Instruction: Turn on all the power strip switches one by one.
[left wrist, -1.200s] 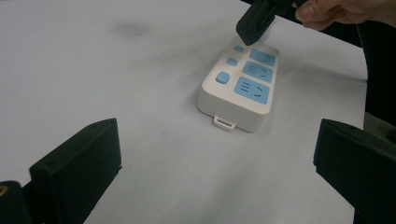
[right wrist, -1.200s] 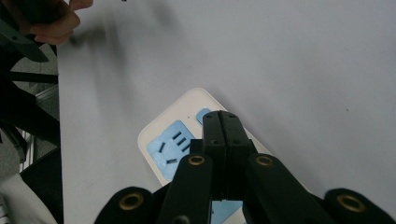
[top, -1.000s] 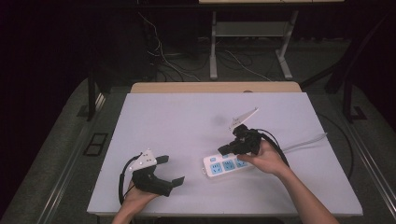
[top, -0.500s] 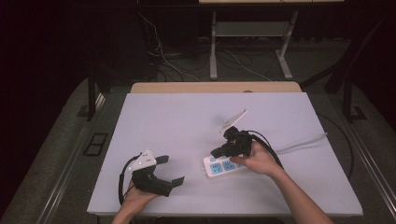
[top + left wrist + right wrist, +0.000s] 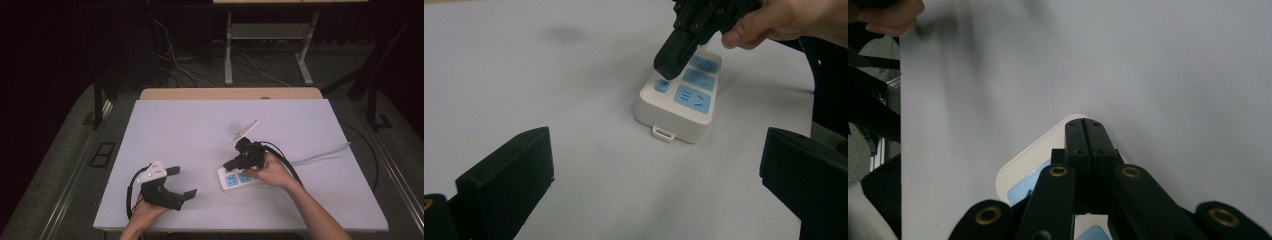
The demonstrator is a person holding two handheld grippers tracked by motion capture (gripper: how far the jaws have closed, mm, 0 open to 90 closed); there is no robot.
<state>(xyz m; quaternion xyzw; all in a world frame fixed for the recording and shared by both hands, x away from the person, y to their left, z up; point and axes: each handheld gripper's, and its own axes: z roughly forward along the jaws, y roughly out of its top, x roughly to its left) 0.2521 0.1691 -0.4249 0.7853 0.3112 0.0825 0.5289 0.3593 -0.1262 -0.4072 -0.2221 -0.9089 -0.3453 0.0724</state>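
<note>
A white power strip [image 5: 231, 181] with blue sockets lies on the white table [image 5: 200, 130], right of centre. My right gripper [image 5: 234, 163] is shut with nothing between its jaws. Its tip hangs over the strip's left end, just above the small blue button [image 5: 661, 86]. I cannot tell whether it touches the button. In the right gripper view the closed right gripper [image 5: 1084, 126] covers the power strip's [image 5: 1023, 167] rounded end. My left gripper [image 5: 182, 182] rests near the front left with its jaws wide apart and empty, pointing at the power strip [image 5: 681, 107]. From its own camera the left gripper [image 5: 656, 175] frames the right gripper [image 5: 668, 59].
The strip's grey cable [image 5: 325, 151] runs off to the right across the table. A wooden edge [image 5: 230, 93] borders the table's far side. Behind it stand a metal frame [image 5: 229, 55] and loose cables on the floor. A floor socket [image 5: 102, 154] lies left of the table.
My right gripper has moved left and down, from over the strip's right part to its left end. The left gripper has stayed in place.
</note>
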